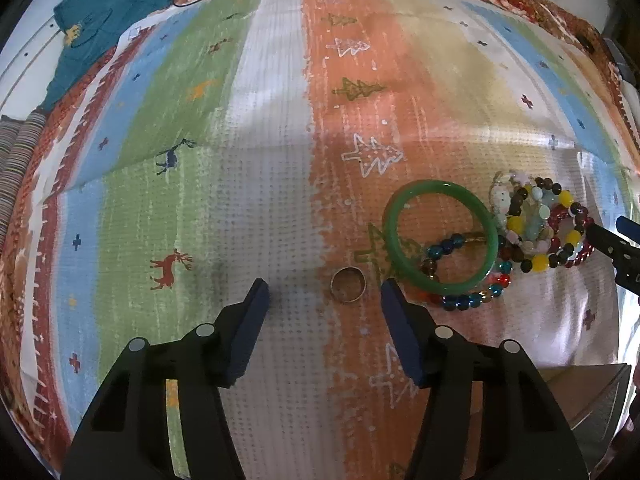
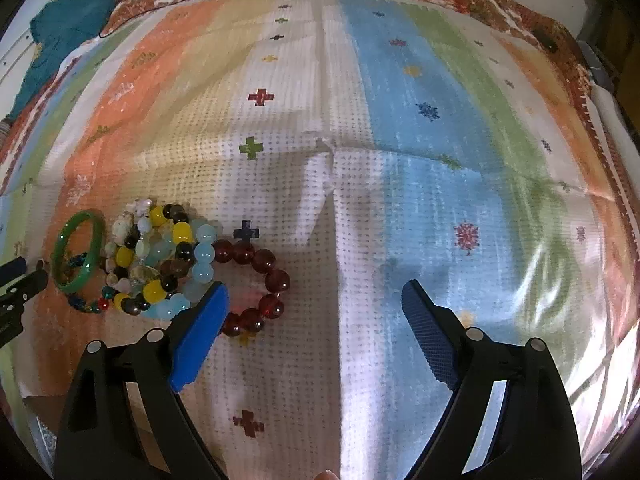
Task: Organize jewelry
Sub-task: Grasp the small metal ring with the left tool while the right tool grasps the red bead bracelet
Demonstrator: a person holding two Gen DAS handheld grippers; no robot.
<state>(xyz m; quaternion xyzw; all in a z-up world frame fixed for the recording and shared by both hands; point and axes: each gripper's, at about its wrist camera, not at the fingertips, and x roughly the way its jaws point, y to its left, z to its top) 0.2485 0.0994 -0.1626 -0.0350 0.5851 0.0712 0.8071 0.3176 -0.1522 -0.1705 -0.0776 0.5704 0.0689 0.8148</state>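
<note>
A small metal ring (image 1: 348, 284) lies on the striped cloth just ahead of my open, empty left gripper (image 1: 325, 295), between its fingertips. To its right lies a green bangle (image 1: 440, 236) over a blue-beaded bracelet (image 1: 472, 298), then a heap of mixed bead bracelets (image 1: 540, 224). In the right wrist view the same heap (image 2: 160, 256), the green bangle (image 2: 78, 252) and a dark red bead bracelet (image 2: 260, 280) lie at the left. My right gripper (image 2: 316, 300) is open and empty, its left finger (image 2: 200, 332) beside the red bracelet.
The colourful patterned cloth (image 1: 280, 120) covers the table. A teal garment (image 1: 108, 20) lies at the far left corner. A cardboard box corner (image 1: 592, 396) shows at lower right. The right gripper's finger (image 1: 618, 248) enters the left wrist view at the right edge.
</note>
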